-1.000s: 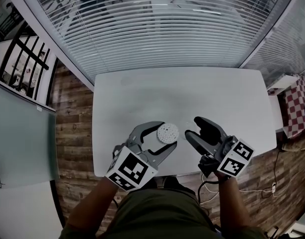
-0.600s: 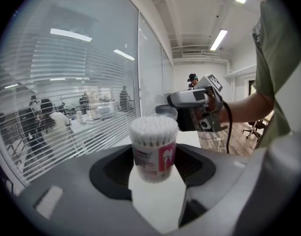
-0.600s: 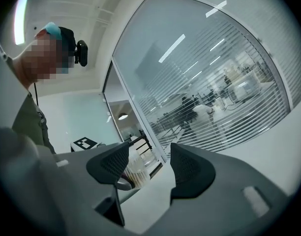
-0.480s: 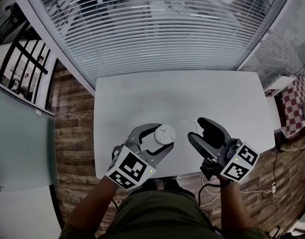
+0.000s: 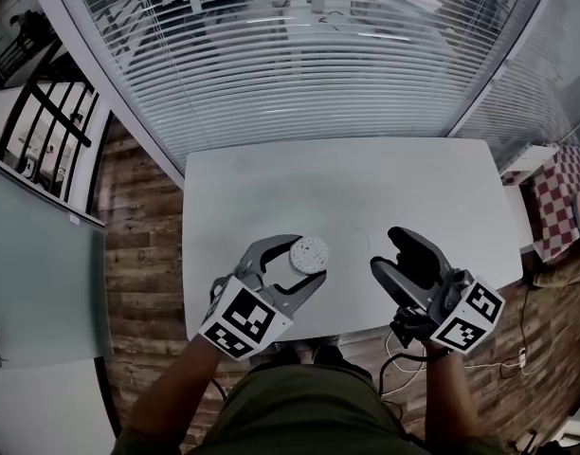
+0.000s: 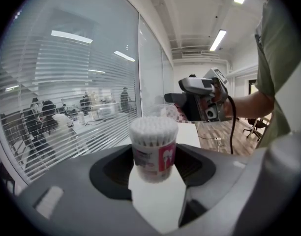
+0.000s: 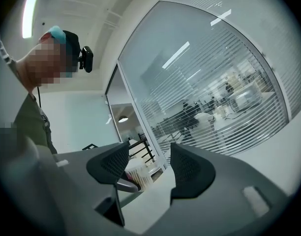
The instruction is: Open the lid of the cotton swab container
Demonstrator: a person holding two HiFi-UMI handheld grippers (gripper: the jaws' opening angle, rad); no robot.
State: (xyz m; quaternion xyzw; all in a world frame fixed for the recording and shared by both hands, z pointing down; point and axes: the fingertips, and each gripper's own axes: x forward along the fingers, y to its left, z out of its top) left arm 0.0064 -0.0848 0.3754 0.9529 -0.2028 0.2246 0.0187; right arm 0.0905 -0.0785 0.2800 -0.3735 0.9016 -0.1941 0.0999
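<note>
White-tipped swabs bare on top. Gripping the cotton swab tub [image 6: 153, 151] upright with the left gripper [image 5: 307, 260], clamped round its sides, at the near edge of the table [image 5: 366, 178]. Seems to have shed the clear lid [image 6: 163, 112], apparently resting just right of the tub. Has pulled the right gripper [image 5: 386, 250] back rightward and upward over the last second, jaws apart, nothing between them. Looks opened already; only letting go left.
</note>
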